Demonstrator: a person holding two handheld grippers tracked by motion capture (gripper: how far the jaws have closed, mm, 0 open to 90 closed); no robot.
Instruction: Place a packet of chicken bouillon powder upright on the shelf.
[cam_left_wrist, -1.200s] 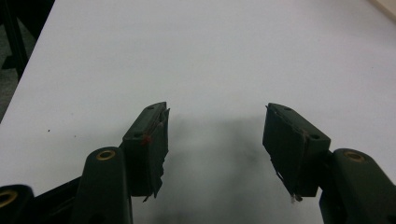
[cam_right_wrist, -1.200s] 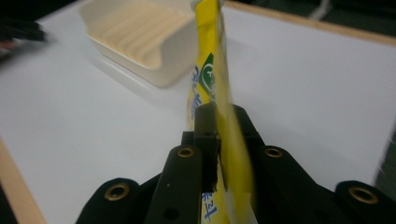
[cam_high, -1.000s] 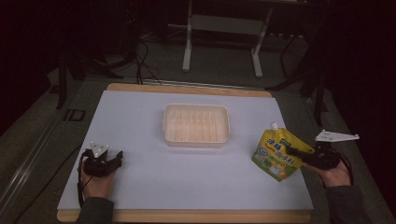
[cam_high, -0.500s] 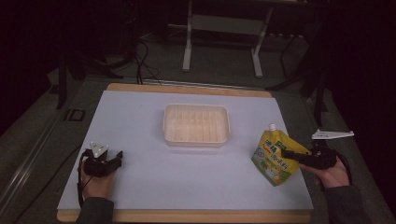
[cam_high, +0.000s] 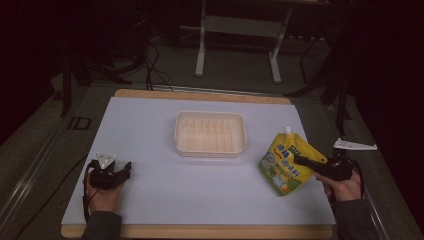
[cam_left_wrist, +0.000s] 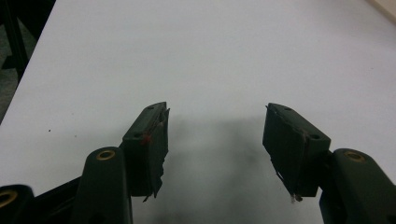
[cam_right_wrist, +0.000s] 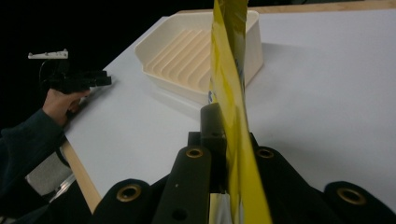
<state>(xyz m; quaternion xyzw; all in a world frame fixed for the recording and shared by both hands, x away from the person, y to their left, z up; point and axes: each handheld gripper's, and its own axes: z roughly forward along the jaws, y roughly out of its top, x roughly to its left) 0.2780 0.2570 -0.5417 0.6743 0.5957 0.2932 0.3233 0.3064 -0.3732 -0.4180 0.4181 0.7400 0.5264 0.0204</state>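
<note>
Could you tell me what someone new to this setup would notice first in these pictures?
The bright yellow pouch stands out at the right of the white table, pinched in the right gripper. Next comes the empty cream ribbed tray at the table's middle. The left gripper rests open near the left front corner, holding nothing.
</note>
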